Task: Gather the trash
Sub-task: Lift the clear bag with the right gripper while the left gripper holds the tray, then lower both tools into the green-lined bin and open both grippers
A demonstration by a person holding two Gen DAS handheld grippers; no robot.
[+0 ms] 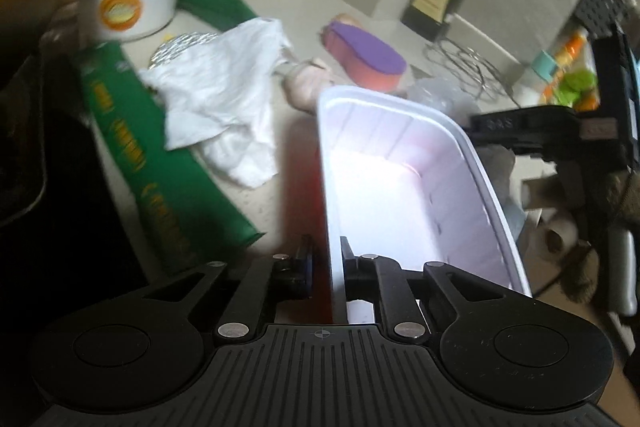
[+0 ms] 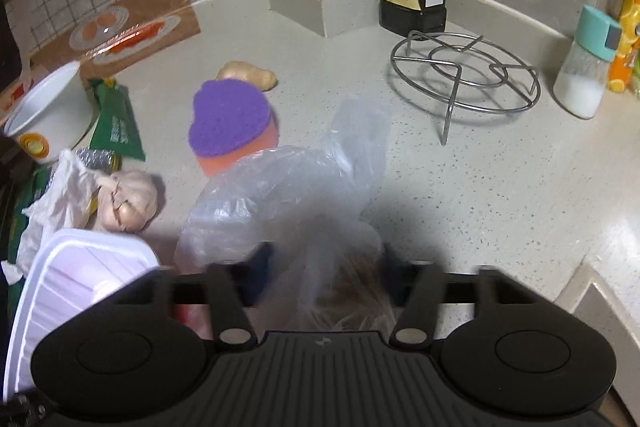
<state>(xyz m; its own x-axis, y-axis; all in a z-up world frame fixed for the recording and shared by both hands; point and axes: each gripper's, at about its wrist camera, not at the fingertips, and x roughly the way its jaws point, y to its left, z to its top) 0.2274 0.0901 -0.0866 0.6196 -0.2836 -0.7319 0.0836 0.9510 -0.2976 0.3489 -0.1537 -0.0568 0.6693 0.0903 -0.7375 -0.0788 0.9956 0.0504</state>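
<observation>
The left tool [image 1: 326,267] was clamped on the stiff, light tray's [image 1: 400,163] rim above the tabletop [image 2: 460,187], while the right tool [image 2: 324,279] stood apart around a flimsy, slippery plastic bag [image 2: 288,187], best pinched at its bunched middle.

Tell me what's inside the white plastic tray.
The white plastic tray looks empty in the left wrist view: bare pinkish-white floor and ribbed walls. Its near end is hidden behind the left gripper, whose jaws pinch its wall.

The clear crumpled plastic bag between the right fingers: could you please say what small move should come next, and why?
Probably close the right gripper on the clear crumpled plastic bag: its fingers straddle the bag, apparently open, and the left gripper already holds the white plastic tray beside it.
</observation>
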